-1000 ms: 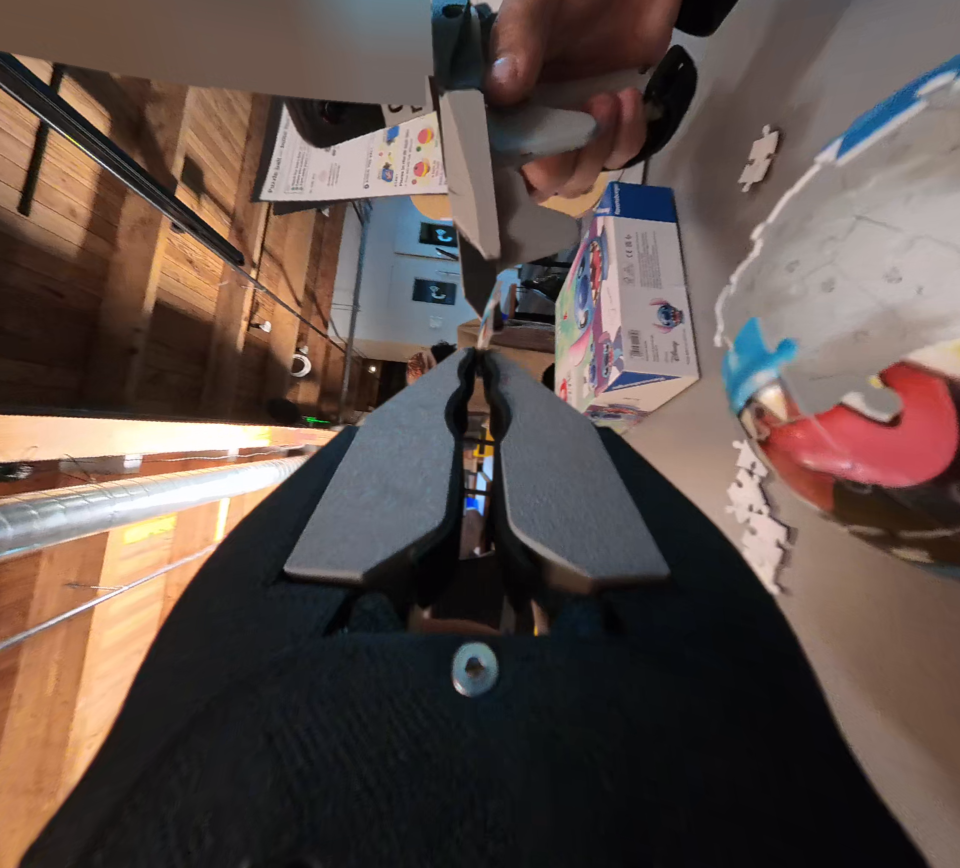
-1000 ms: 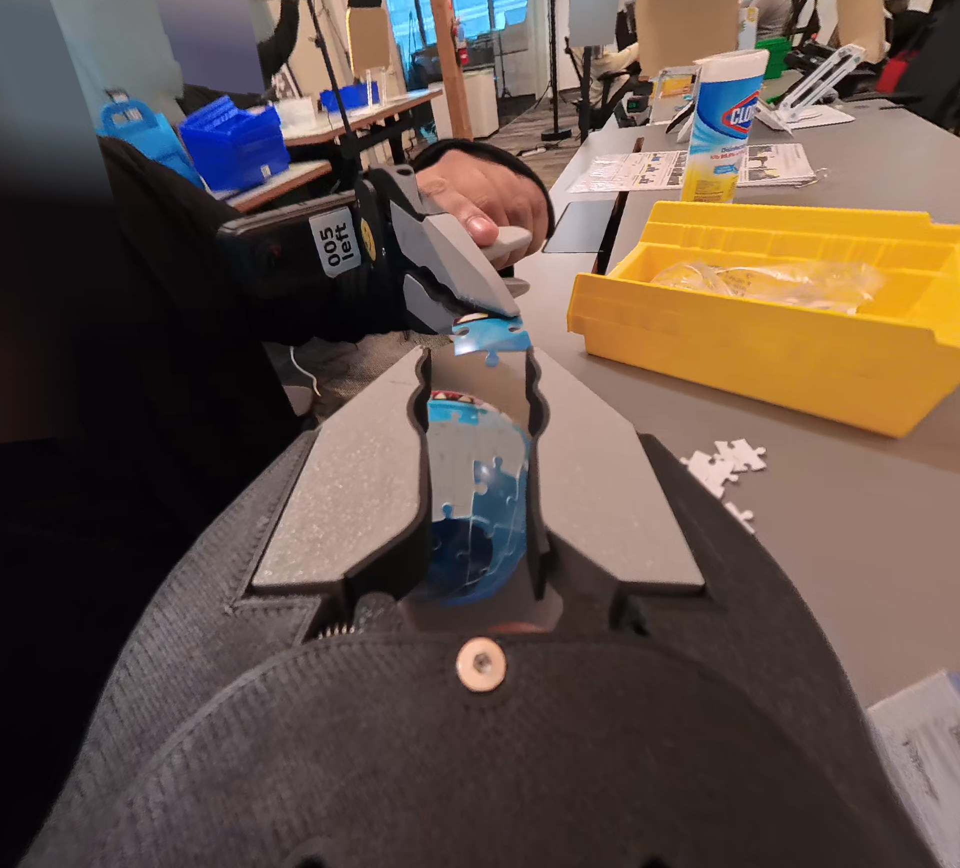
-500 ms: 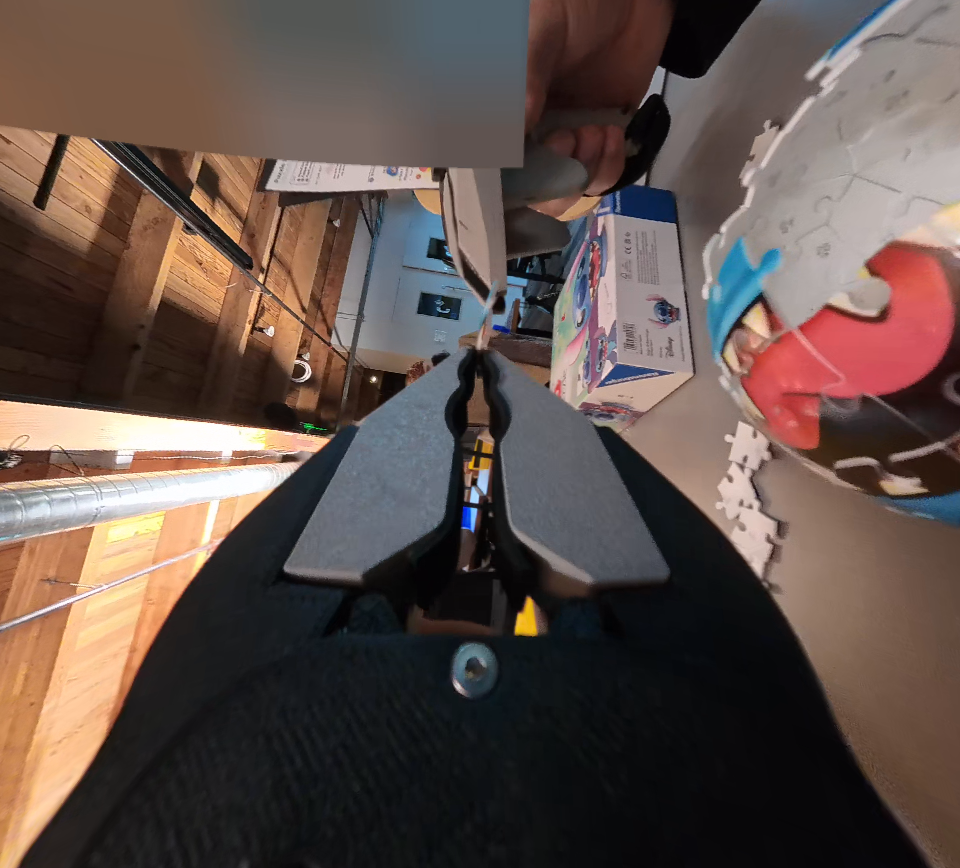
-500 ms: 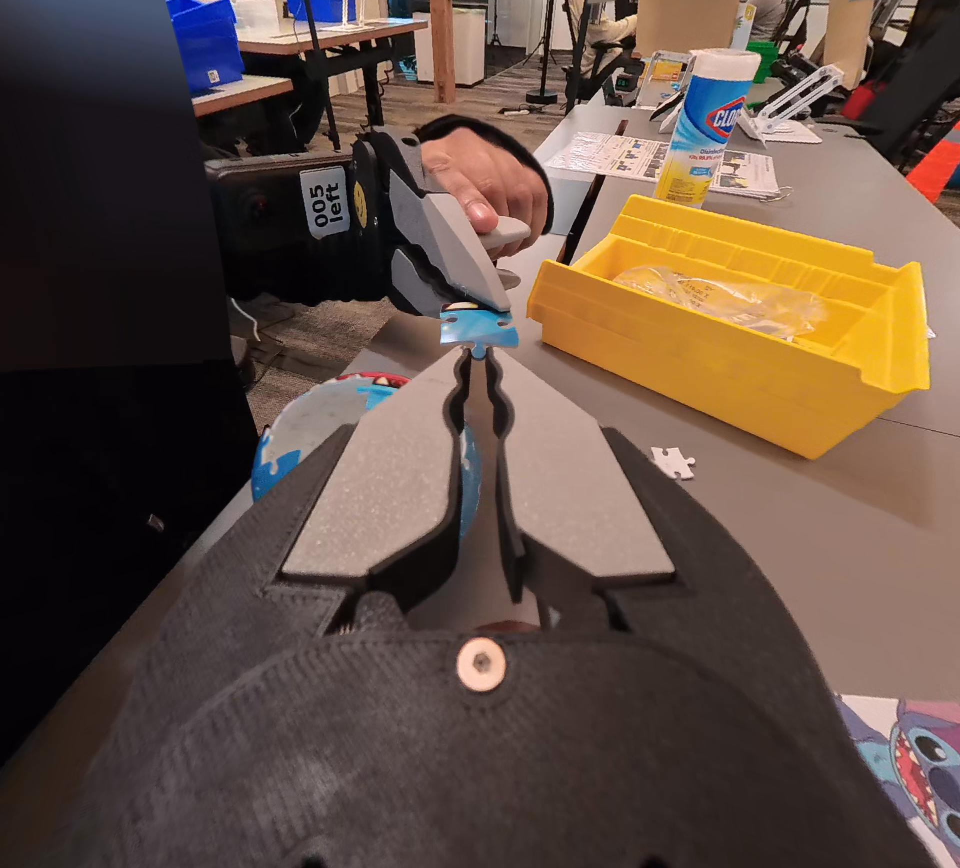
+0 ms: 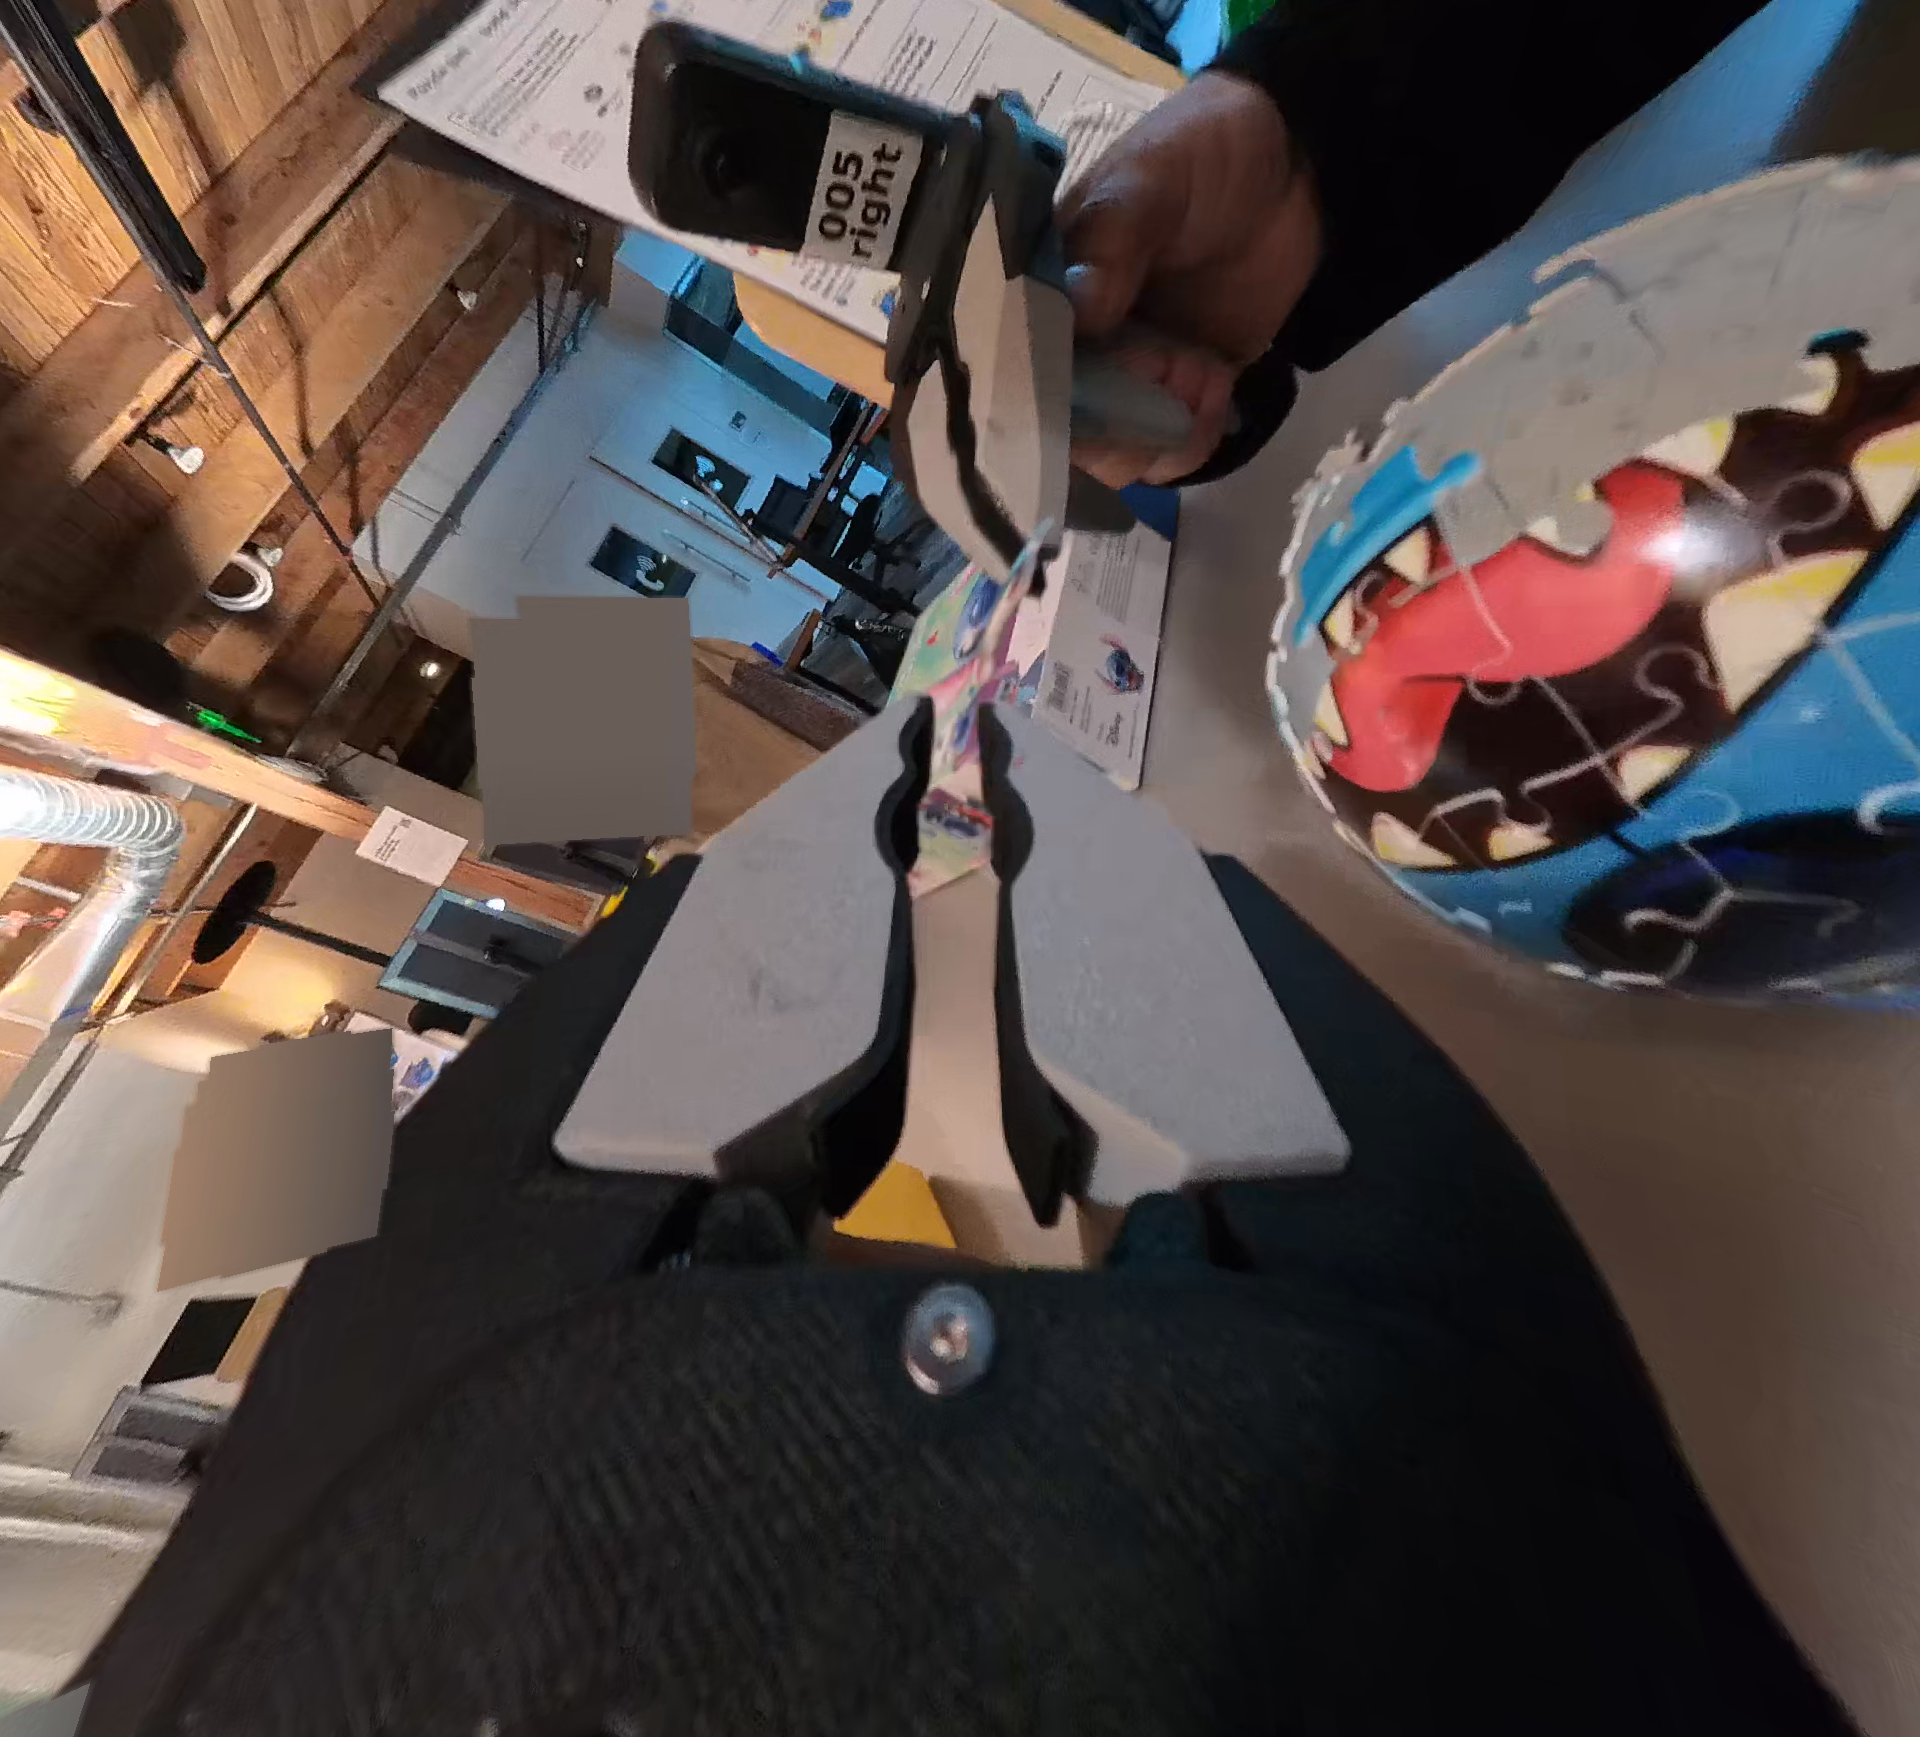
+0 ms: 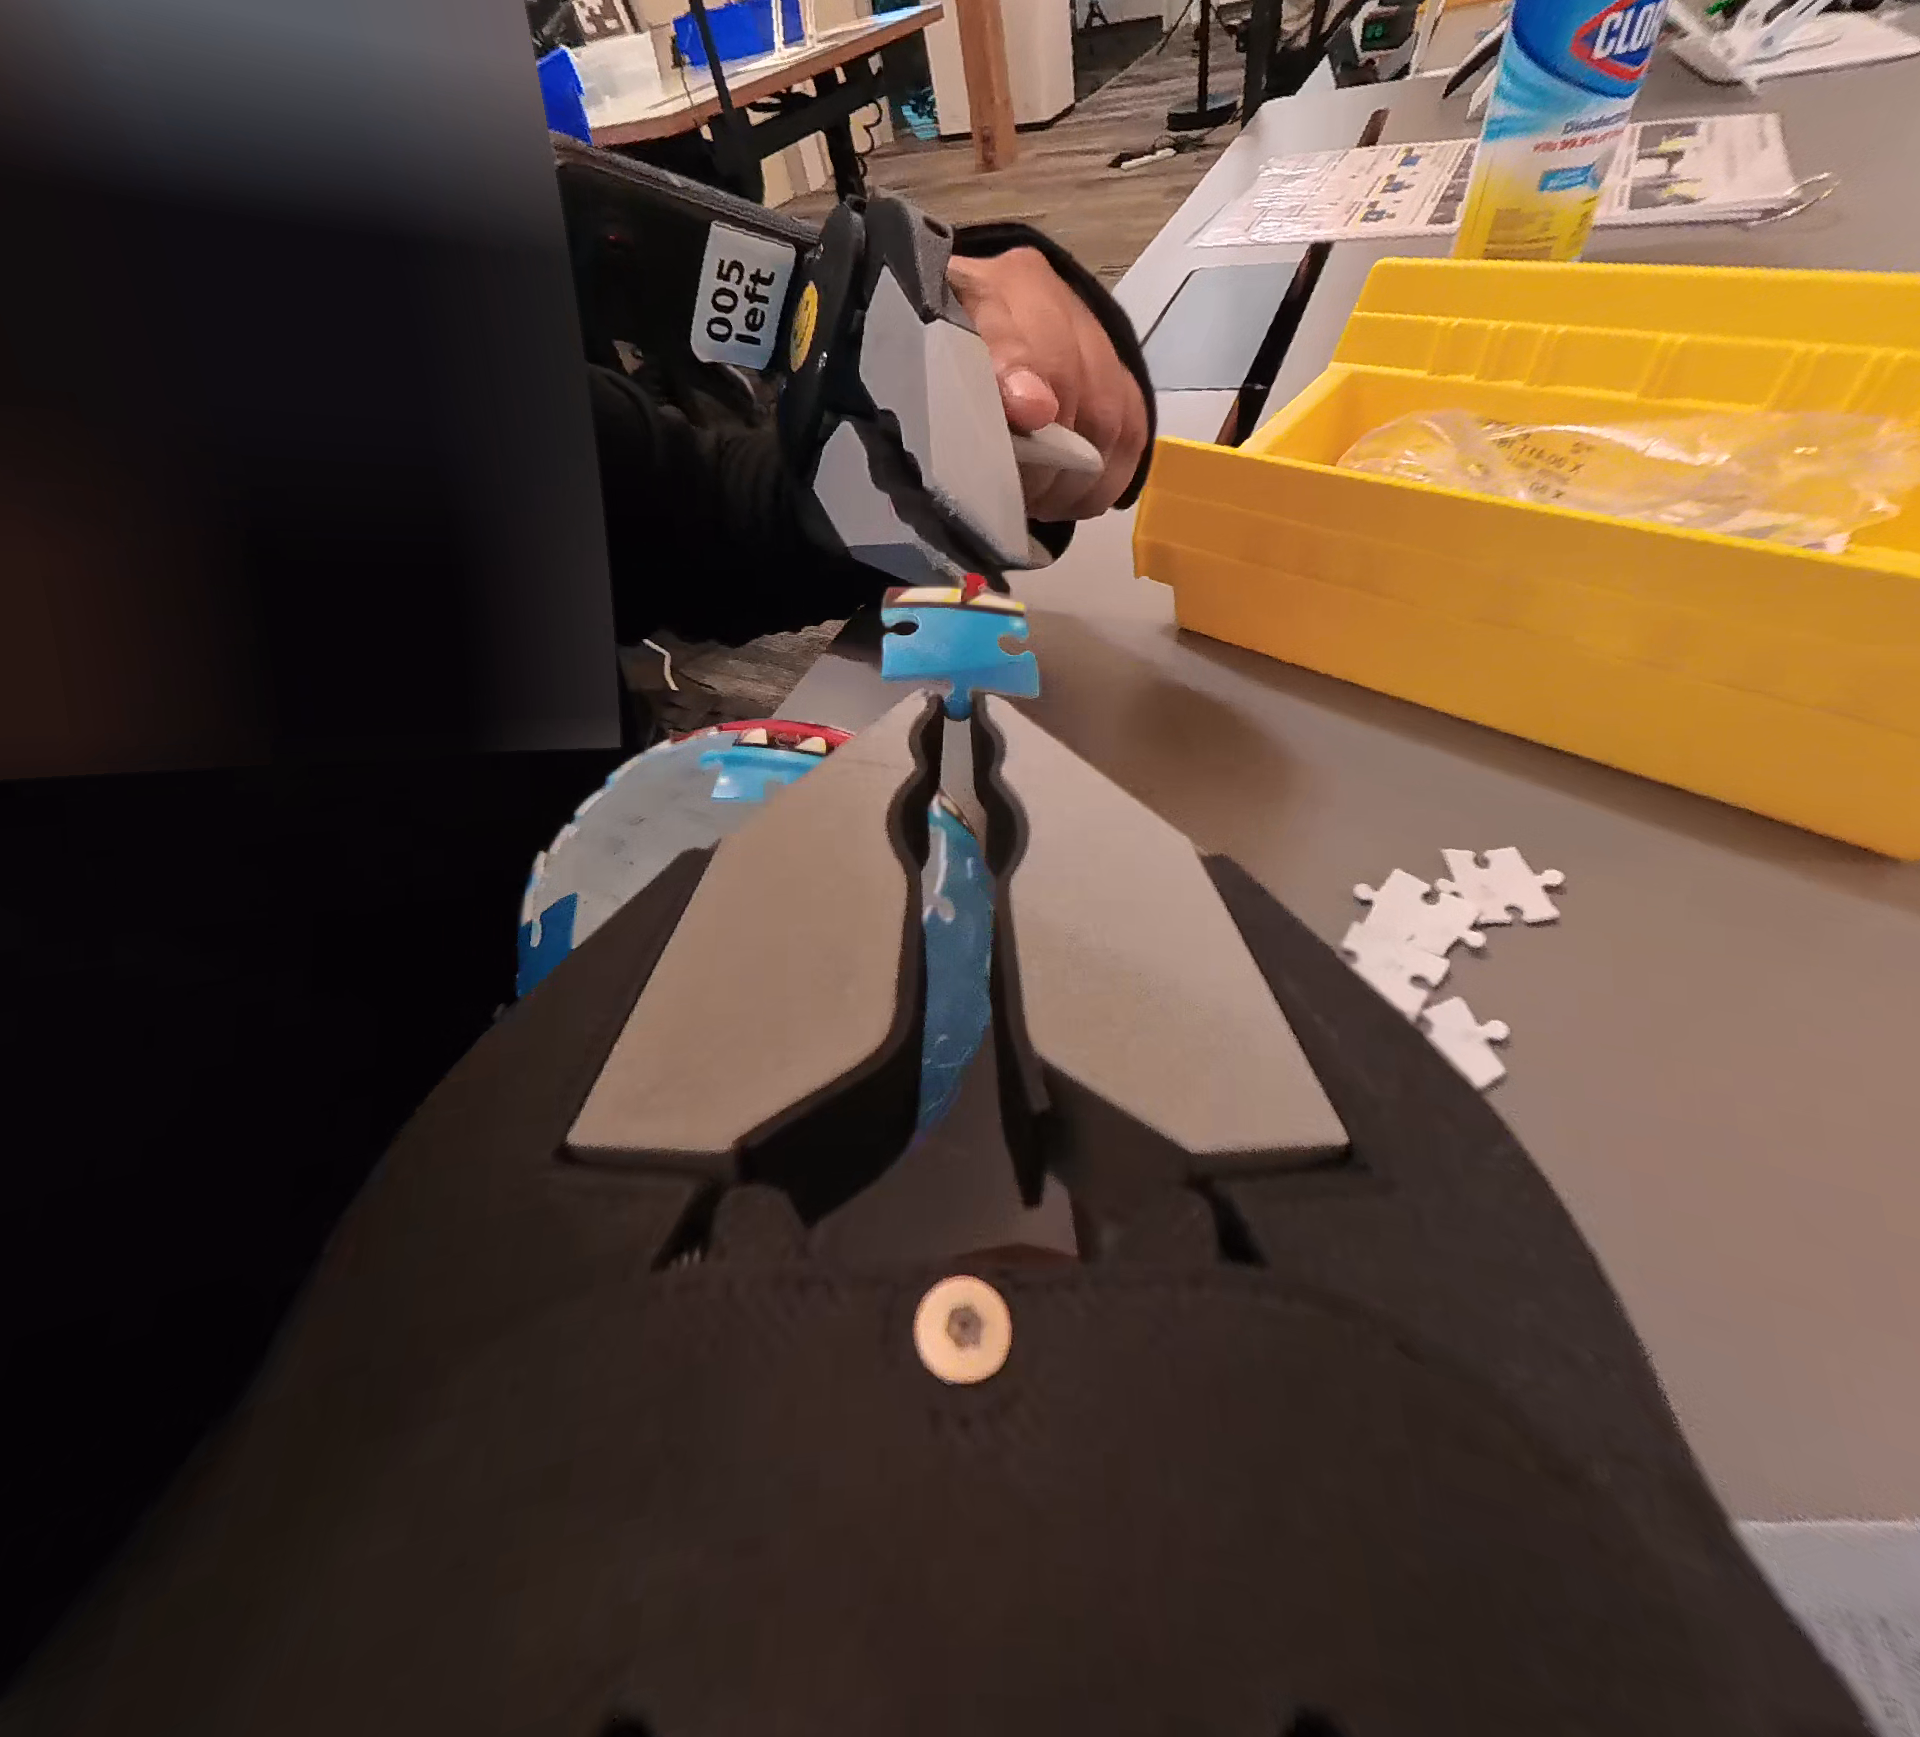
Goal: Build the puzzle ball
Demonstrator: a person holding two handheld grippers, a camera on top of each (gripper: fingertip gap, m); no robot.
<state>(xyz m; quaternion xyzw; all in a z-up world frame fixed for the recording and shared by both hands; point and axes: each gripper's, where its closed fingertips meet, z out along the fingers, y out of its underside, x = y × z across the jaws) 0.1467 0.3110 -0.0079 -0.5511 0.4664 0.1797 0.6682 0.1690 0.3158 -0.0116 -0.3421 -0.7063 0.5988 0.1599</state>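
A long yellow plastic bin (image 6: 1538, 544) sits on the grey table (image 6: 1558, 1220) at about 2 o'clock in the right wrist view. A crinkly clear plastic bag (image 6: 1621, 472) lies inside it. Behind the bin stands a tall blue, white and yellow wipes tub (image 6: 1569, 46) with a label, beside printed paper sheets (image 6: 1340, 191).

The right gripper (image 6: 956, 713) pinches the knob of a small blue puzzle piece (image 6: 958, 648) with its tips nearly together. The left gripper (image 5: 951, 731) has a thin gap between its fingers. Its tips look very close to the piece's top edge, but I cannot tell if they touch.

The round half-built puzzle ball (image 5: 1621, 638), blue with a red tongue and white teeth, rests on the table at 3 o'clock in the left wrist view. Its far side is cut off. Four white face-down puzzle pieces (image 6: 1444, 949) lie near the bin. A colourful cardboard puzzle box (image 5: 1101, 648) is partly hidden.
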